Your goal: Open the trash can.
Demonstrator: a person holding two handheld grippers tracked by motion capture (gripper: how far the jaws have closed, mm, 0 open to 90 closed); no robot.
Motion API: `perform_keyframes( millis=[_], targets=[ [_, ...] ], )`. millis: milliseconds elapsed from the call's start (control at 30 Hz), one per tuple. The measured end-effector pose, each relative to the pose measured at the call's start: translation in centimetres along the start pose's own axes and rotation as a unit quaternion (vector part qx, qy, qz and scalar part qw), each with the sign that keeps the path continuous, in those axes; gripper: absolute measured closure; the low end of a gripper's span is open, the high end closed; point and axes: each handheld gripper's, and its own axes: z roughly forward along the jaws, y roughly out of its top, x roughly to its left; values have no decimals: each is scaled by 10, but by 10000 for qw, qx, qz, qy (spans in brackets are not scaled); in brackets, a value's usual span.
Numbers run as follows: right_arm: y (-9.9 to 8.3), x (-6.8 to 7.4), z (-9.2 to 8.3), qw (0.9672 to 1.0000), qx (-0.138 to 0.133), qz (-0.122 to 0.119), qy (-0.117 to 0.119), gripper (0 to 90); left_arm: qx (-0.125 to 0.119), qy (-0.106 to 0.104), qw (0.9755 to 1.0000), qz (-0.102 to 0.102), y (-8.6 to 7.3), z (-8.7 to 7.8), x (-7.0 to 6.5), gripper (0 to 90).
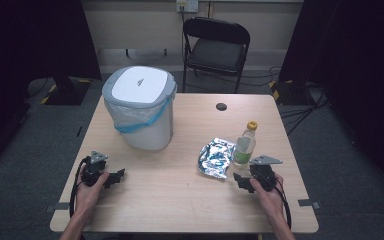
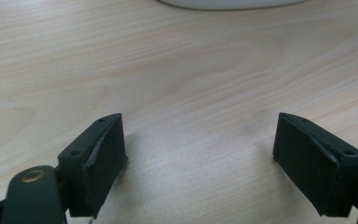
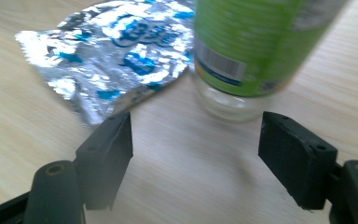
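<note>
A clear plastic bottle (image 1: 245, 145) with a green label and yellow cap stands upright at the table's right. A crumpled silver and blue foil wrapper (image 1: 216, 157) lies flat just left of it. My right gripper (image 1: 241, 181) sits near the front edge, open, its jaws pointing at both. In the right gripper view the bottle (image 3: 256, 42) and the wrapper (image 3: 116, 51) lie just beyond the open gripper (image 3: 198, 135), nothing between the jaws. My left gripper (image 1: 116, 177) rests open at the front left over bare wood, likewise empty (image 2: 198, 140).
A white bin (image 1: 139, 107) with a grey-rimmed shut lid and a blue-edged liner stands at the back left; its base (image 2: 228, 3) shows ahead of the left jaws. The wooden table (image 1: 180, 200) has a cable hole (image 1: 221, 106). A black chair (image 1: 215, 47) stands behind.
</note>
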Motion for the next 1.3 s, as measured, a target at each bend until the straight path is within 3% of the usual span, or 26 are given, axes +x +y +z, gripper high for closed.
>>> perform_keyframes(
  millis=[100, 200, 400, 500, 567, 700, 900, 1033, 1167, 1233, 1300],
  targets=[
    [6, 9, -1, 9998, -40, -149, 80, 250, -78, 14, 9999, 119, 7, -4, -1, 169],
    [12, 17, -2, 9994, -126, -256, 207, 250, -302, -106, 9995, 48, 14, -12, 4, 168],
    [29, 34, 7, 9982, -181, -395, 413, 251, -479, -8, 9988, -98, 30, -15, 20, 170],
    [42, 43, 13, 9973, -210, -520, 465, 252, -587, -54, 9981, -183, 36, -14, 27, 169],
    [50, 49, 18, 9968, -239, -604, 476, 259, -583, 9, 9981, -178, 45, -10, 35, 168],
    [67, 59, 31, 9961, -323, -645, 516, 265, -630, -18, 9974, -359, 54, -3, 45, 172],
    [88, 67, 56, 9958, -392, -527, 633, 277, -666, 56, 9972, -343, 68, 8, 51, 178],
    [104, 74, 71, 9954, -414, -581, 645, 280, -696, 118, 9970, -321, 76, 18, 60, 187],
    [128, 76, 80, 9942, -580, -355, 832, 274, -772, 202, 9961, -380, 80, 29, 66, 203],
    [141, 79, 84, 9938, -667, -500, 741, 275, -758, 186, 9961, -414, 78, 38, 69, 205],
    [150, 82, 92, 9937, -648, -461, 794, 274, -697, 252, 9964, -405, 77, 47, 69, 205]
  ],
)
